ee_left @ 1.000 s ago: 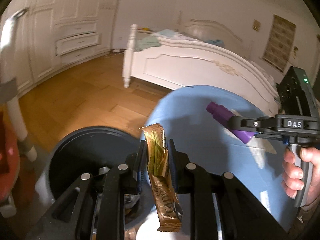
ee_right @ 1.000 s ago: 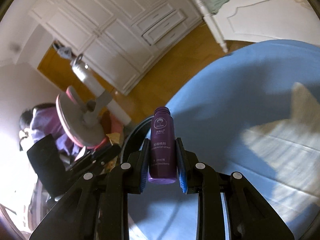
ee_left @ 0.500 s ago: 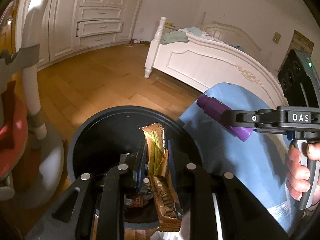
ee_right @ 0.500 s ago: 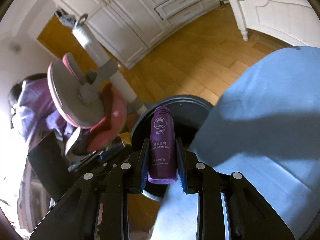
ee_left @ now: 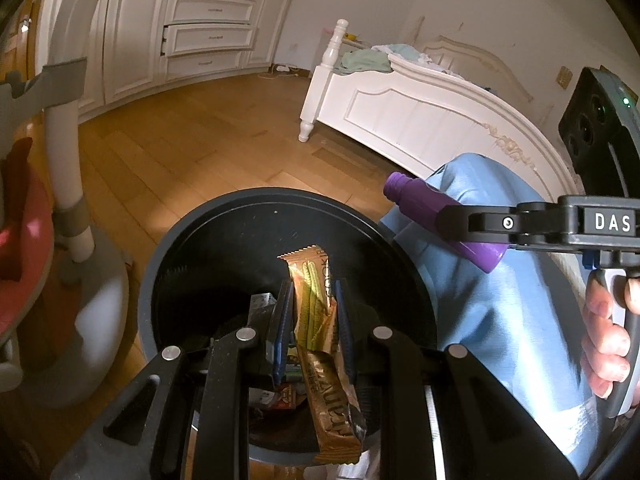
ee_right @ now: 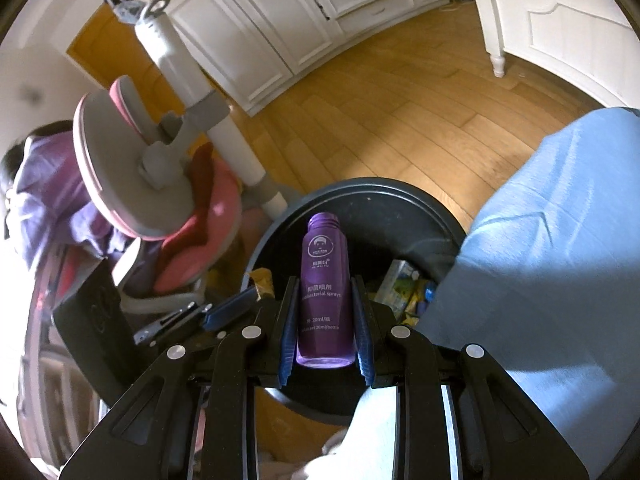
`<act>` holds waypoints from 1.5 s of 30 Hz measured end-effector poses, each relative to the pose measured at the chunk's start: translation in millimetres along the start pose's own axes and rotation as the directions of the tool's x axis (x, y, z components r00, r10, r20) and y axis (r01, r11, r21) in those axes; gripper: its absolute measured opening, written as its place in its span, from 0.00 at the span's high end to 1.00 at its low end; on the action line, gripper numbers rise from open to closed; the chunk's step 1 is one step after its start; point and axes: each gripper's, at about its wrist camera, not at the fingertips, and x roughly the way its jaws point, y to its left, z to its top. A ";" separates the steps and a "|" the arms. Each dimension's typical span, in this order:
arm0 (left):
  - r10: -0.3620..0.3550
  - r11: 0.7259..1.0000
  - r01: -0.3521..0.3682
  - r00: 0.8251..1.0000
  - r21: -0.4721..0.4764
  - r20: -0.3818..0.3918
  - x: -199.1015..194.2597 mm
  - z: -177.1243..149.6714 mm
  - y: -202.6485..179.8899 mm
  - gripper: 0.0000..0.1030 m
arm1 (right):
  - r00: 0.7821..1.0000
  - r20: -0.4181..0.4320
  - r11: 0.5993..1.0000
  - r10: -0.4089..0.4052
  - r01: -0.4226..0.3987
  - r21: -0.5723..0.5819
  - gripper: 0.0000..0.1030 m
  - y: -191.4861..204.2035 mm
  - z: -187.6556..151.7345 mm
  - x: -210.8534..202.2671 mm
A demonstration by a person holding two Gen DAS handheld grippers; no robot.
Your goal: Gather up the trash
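- Left gripper (ee_left: 311,322): a snack wrapper (ee_left: 320,344) is being clamped between its blue pads, upright, with the crimped top edge sticking out past the fingertips and the lower end hanging back under the jaws. It is being held over the open mouth of the bin (ee_left: 208,236).
- Right gripper (ee_right: 325,320): a purple bottle (ee_right: 323,292) is being gripped by the body, capless neck pointing forward, base sitting back between the pads. In the left wrist view the same bottle (ee_left: 436,220) is being shown at the bin's right rim, its neck reaching toward the opening.
- Hand (ee_left: 604,344): the right gripper's handle is being grasped by bare fingers at the right edge of the left wrist view.
- Bin: dark, round, standing on the wood floor (ee_left: 192,140); cartons and wrappers are being seen lying at its bottom (ee_right: 404,288).
- Blue cloth (ee_right: 560,240): is being seen draped just beside the bin, touching or overlapping its right rim.
- Chair (ee_right: 160,184): grey and pink, with a white post, is being seen standing close to the bin's left side.
- Bed (ee_left: 420,108): white frame, clothes lying on it, is being seen well beyond the bin.
- Cabinets (ee_left: 208,28): white, with drawers, are being seen lining the far wall.
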 end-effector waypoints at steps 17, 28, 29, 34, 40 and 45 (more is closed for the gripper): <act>0.051 0.998 -0.051 0.999 0.036 0.006 -3.0 2.8 -18.7 0.67 | 1.000 0.029 1.000 0.011 -0.011 -0.002 0.36 -0.7 -1.8 -9.0; 0.120 0.990 -0.126 0.988 0.056 0.094 -22.1 12.8 -45.9 0.14 | 0.980 0.193 0.995 0.039 -0.057 0.087 0.32 -46.9 -40.3 -88.0; 0.117 0.990 -0.124 0.987 0.061 0.106 -24.7 14.5 -53.7 0.08 | 0.977 0.210 0.994 0.028 -0.050 0.098 0.27 -52.3 -44.8 -94.9; 0.070 0.987 -0.091 0.986 0.133 0.149 -32.4 19.4 -100.2 0.05 | 0.949 0.309 0.979 -0.066 0.002 0.202 0.22 -105.0 -85.2 -150.9; -0.064 0.970 0.022 0.984 0.240 0.169 -38.1 19.5 -172.3 0.05 | 0.872 0.373 0.935 -0.318 0.224 0.274 0.16 -149.9 -133.7 -207.9; -0.123 0.943 0.059 0.977 0.328 0.177 -35.2 15.1 -230.7 0.05 | 0.759 0.401 0.852 -0.513 0.394 0.344 0.15 -181.6 -173.8 -250.4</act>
